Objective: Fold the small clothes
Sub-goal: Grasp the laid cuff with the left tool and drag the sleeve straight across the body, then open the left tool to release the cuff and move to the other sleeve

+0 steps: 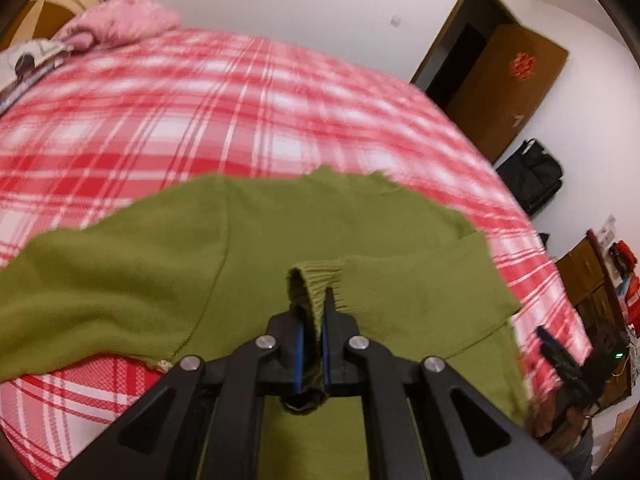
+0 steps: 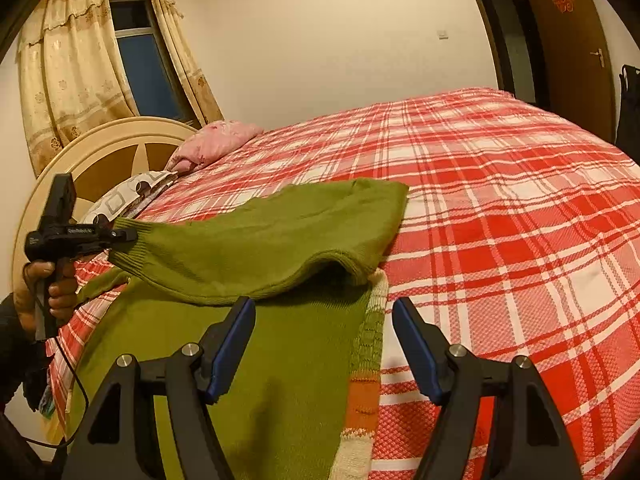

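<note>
A green knitted sweater (image 1: pixel 160 264) lies on a bed with a red and white plaid cover (image 1: pixel 200 100). My left gripper (image 1: pixel 312 308) is shut on the sweater's ribbed cuff (image 1: pixel 320 280) and holds the sleeve lifted above the sweater's body. In the right wrist view the left gripper (image 2: pixel 120 235) shows at the left, held by a hand, with the sleeve (image 2: pixel 256 248) stretched from it over the sweater (image 2: pixel 288 360). My right gripper (image 2: pixel 324 344) is open and empty, just above the sweater's striped hem edge (image 2: pixel 366 360). It also shows at the right edge of the left wrist view (image 1: pixel 560 356).
A pink pillow (image 2: pixel 216 144) and a patterned pillow (image 2: pixel 132 196) lie at the headboard (image 2: pixel 100 160). A curtained window (image 2: pixel 140 52) is behind. A brown door (image 1: pixel 504 92), a black bag (image 1: pixel 532 176) and a wooden cabinet (image 1: pixel 592 276) stand beyond the bed's far side.
</note>
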Available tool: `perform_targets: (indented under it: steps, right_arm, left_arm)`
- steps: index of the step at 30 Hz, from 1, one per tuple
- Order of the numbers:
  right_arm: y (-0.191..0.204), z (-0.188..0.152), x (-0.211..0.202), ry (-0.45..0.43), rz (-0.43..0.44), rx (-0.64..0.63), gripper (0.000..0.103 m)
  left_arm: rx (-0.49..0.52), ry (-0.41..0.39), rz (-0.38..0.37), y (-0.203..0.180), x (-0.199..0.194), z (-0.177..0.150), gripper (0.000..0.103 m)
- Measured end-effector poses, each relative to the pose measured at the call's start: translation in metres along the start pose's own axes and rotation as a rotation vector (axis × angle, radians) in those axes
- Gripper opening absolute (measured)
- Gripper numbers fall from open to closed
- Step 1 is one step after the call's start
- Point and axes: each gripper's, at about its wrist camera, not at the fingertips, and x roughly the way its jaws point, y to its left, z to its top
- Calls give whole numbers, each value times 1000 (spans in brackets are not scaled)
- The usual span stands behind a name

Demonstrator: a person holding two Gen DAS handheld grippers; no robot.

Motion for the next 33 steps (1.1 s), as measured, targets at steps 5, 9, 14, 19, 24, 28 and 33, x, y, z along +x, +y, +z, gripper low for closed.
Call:
perform_targets:
  steps: [5, 9, 14, 19, 24, 28, 33]
  right_arm:
    - [-2, -2, 3, 18, -5, 6, 72]
    - [-8, -3, 9, 46, -22, 35, 72]
    - [-10, -2, 7, 59, -55, 47, 72]
    - [16, 21, 12, 100, -82, -48, 72]
    - [51, 56, 45, 143, -34, -140, 72]
    - [54, 59, 92, 274, -63, -139, 72]
    - [34, 26, 100, 364, -122, -99, 72]
  left_arm:
    - [-32, 15, 33, 25, 20, -9, 14]
    - [0, 22, 72, 30, 16, -15, 16]
    - [80, -31, 110, 28, -11, -24, 43]
    - [185, -82, 161, 9, -12, -22, 59]
    - [127, -28, 210, 21, 9, -21, 59]
    - [97, -5, 222, 34, 15, -26, 59]
    - [175, -17, 250, 23, 15, -33, 64]
